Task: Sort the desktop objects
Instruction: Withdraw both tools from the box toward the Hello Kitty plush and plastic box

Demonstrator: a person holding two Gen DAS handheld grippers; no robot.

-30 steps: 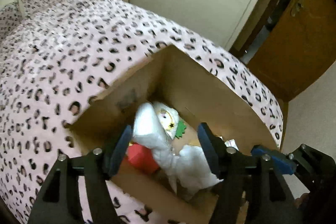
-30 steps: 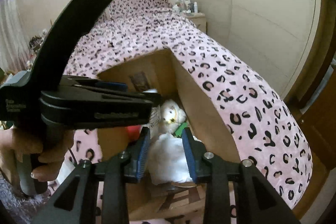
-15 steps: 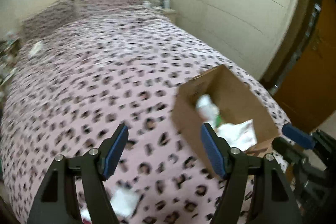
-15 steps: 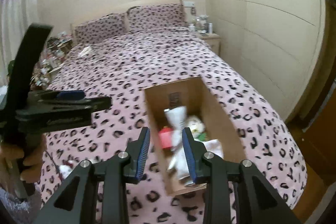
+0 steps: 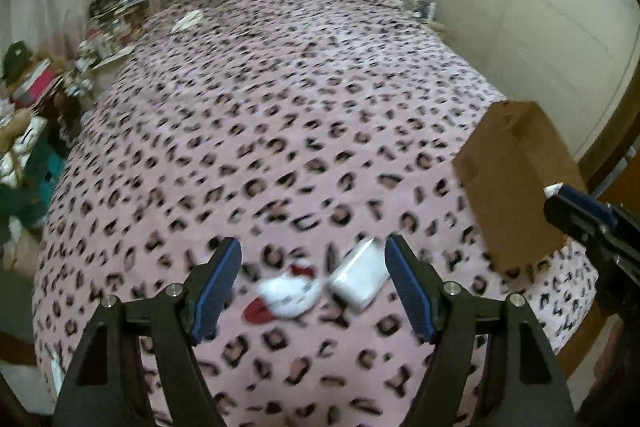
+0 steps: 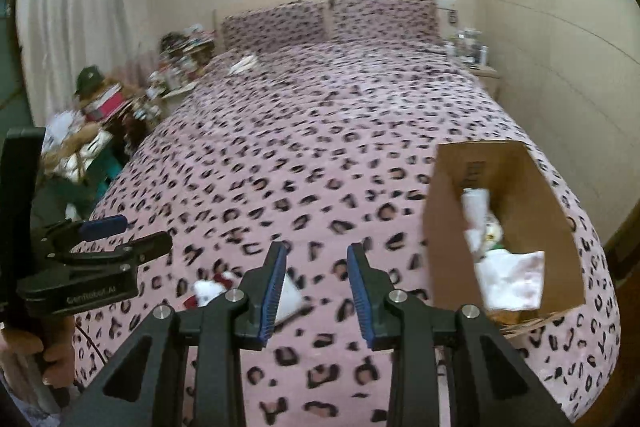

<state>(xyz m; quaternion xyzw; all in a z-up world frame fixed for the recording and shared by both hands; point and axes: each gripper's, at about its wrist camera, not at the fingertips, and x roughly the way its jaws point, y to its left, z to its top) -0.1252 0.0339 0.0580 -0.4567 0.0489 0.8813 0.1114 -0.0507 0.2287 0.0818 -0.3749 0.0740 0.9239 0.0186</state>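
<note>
A bed [image 5: 280, 115] under a pink leopard-print cover [image 6: 320, 147] filled nearly all I could see, two matching pillows [image 6: 328, 21] at its head and a cluttered side table [image 6: 176, 63] along its left edge. Near the foot on the right stood an open cardboard box [image 6: 444, 219], with white crumpled things [image 6: 508, 275] lying inside it. My left gripper [image 5: 314, 285] hung over the cover with its jaws released and wide, nothing between them. Beyond its fingers, on the cover, lay a white block [image 5: 362, 275] and just beside it a small white-and-red toy [image 5: 284, 297], both blurred. My right gripper [image 6: 316, 289] had its jaws part-way apart and bare, the cover showing between them. My hand [image 6: 40, 355] on the left gripper's handle showed at the right view's edge.
</note>
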